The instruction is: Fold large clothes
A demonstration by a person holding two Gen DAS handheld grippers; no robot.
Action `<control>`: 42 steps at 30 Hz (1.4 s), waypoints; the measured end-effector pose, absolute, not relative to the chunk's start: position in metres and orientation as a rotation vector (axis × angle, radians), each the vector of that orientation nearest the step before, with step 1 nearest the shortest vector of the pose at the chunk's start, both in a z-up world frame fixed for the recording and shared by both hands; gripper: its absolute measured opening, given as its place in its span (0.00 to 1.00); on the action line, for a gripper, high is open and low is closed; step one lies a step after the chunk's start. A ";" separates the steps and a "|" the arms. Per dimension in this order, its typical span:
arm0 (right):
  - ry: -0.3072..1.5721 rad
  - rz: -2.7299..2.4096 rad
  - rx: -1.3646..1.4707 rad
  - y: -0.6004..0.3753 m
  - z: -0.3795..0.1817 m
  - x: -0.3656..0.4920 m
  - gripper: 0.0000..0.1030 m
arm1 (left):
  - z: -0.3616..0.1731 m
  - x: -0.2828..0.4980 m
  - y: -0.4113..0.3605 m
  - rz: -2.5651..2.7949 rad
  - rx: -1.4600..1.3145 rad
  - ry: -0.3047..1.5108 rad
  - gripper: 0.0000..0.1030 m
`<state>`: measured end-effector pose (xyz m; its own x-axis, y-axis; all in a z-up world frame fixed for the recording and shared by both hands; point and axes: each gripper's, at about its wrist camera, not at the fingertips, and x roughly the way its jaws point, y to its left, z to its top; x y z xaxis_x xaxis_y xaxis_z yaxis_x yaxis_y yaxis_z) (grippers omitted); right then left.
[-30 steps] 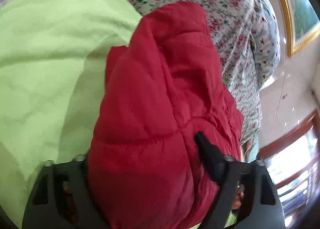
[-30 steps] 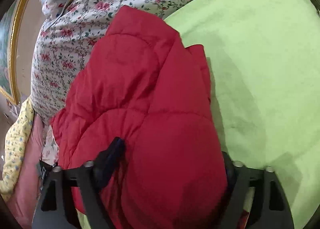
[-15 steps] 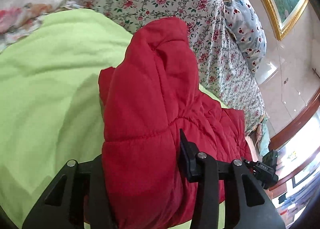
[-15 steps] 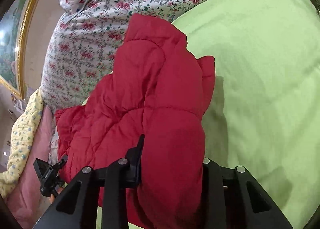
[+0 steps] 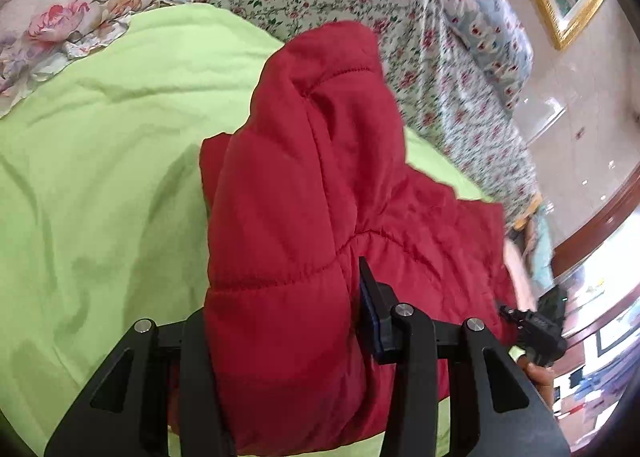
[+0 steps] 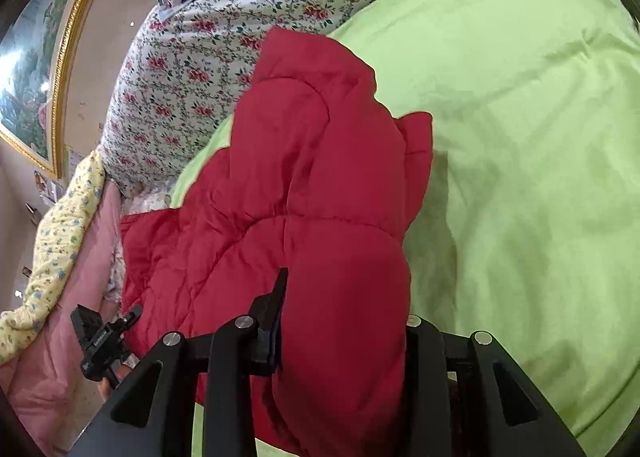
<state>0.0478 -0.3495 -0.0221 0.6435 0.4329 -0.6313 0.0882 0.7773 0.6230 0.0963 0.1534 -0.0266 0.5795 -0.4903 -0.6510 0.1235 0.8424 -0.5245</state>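
A red padded jacket lies bunched on the green blanket of the bed, filling the centre and lower half of both wrist views. The left gripper clamps one thick fold of the jacket; the right gripper clamps another — though its jaws are easing open slightly. Two grips side by side probably let the bulky padding be carried over as one even fold — not dragged askew.
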 end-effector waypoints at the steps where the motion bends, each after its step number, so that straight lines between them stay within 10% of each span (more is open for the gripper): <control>1: 0.865 0.207 0.669 -0.350 -0.024 0.048 0.36 | -0.029 0.096 0.153 -0.355 -0.437 0.893 0.43; 19: 0.856 0.150 0.614 -0.345 -0.028 0.046 0.49 | -0.033 0.090 0.137 -0.144 -0.247 0.898 0.72; 28: 0.745 0.029 0.422 -0.341 0.014 0.039 0.82 | 0.020 0.073 0.149 -0.028 -0.191 0.716 0.89; 42: 0.844 0.097 0.271 -0.314 0.017 0.120 0.91 | -0.006 0.144 0.112 -0.227 -0.223 0.896 0.88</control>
<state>0.1199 -0.3138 0.0172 0.6623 0.1915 -0.7244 0.0228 0.9612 0.2750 0.1436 0.1125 -0.0058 0.6040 -0.2869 -0.7436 0.1020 0.9531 -0.2849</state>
